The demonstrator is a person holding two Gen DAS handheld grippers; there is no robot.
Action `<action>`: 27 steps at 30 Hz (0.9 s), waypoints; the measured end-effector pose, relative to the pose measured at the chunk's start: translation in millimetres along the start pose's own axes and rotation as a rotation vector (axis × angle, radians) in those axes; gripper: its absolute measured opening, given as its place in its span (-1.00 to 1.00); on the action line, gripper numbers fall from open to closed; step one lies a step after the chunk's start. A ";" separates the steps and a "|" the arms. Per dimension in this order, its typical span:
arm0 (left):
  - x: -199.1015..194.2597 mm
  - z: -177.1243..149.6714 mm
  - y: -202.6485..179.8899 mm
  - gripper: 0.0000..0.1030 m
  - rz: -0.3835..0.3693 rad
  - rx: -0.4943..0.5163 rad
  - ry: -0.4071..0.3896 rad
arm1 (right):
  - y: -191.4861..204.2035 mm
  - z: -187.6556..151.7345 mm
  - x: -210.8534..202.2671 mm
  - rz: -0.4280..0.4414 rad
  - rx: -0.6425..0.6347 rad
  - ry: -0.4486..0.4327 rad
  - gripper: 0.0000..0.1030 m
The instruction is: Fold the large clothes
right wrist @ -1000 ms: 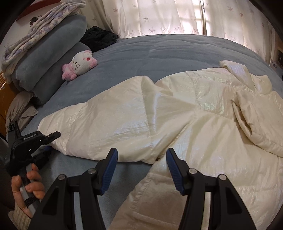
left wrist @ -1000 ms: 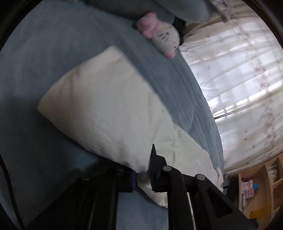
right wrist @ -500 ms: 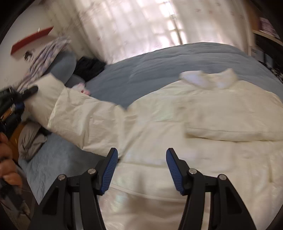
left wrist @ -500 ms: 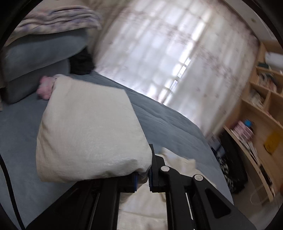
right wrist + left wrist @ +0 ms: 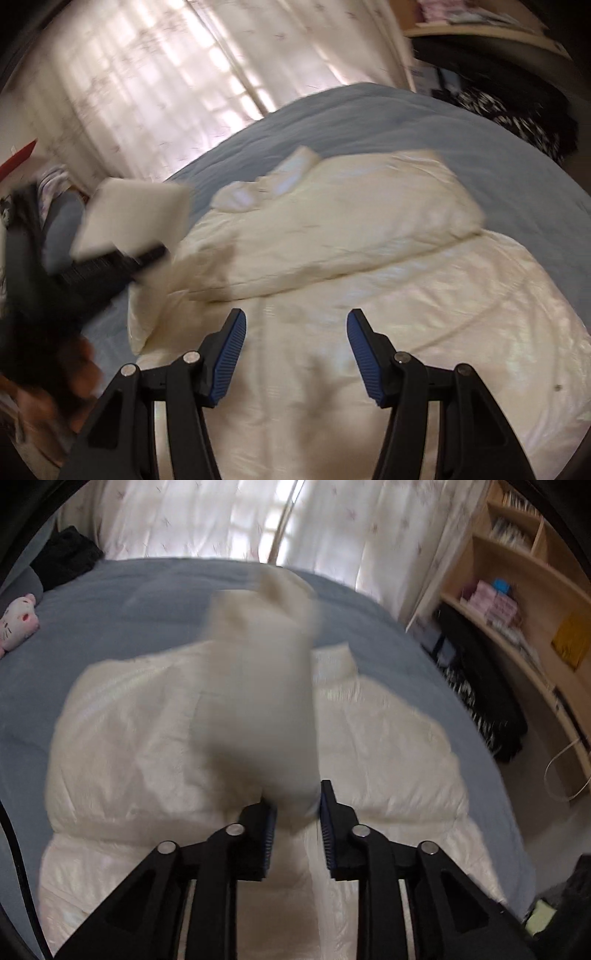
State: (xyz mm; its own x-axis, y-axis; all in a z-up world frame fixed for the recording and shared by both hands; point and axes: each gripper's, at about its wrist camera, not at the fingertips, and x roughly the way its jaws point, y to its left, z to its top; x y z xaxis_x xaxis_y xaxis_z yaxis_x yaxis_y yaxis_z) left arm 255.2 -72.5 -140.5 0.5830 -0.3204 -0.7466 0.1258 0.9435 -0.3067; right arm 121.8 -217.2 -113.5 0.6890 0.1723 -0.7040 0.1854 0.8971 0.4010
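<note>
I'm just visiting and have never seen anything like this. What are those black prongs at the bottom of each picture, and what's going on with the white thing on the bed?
No robot here: a person holds a two-finger gripper in each hand, each with a camera looking along its fingers. One picture comes from the left gripper, the other from the right gripper. On the blue bed lies a cream puffy jacket. The left gripper has the jacket's sleeve between its fingers and has carried it over the body; its jaws have just been opening, as if letting go. The right gripper is open and empty. A pink plush toy sits by the pillows.
</note>
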 end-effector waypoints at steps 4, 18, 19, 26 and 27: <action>19.3 -22.5 -3.5 -0.01 0.011 -0.019 0.052 | -16.1 2.8 2.4 0.008 0.018 0.012 0.11; -51.0 -12.7 39.8 0.06 0.045 0.034 0.004 | 5.2 21.6 5.3 0.100 -0.009 0.059 0.23; -55.6 -10.4 44.1 0.06 0.054 0.037 -0.001 | 5.9 26.3 5.0 0.109 -0.013 0.065 0.24; -74.3 9.3 90.7 0.06 0.135 -0.006 -0.038 | -1.3 76.9 28.2 0.125 0.013 0.117 0.26; -71.9 12.1 100.9 0.06 0.138 -0.032 -0.031 | -2.3 82.0 35.3 0.123 0.016 0.126 0.27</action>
State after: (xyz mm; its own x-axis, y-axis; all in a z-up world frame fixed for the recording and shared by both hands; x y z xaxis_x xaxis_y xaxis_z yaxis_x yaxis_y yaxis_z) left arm 235.7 46.7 -110.6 0.6174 -0.1843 -0.7647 0.0174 0.9751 -0.2210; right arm 203.2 -246.5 -91.2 0.6141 0.3312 -0.7164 0.1166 0.8596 0.4974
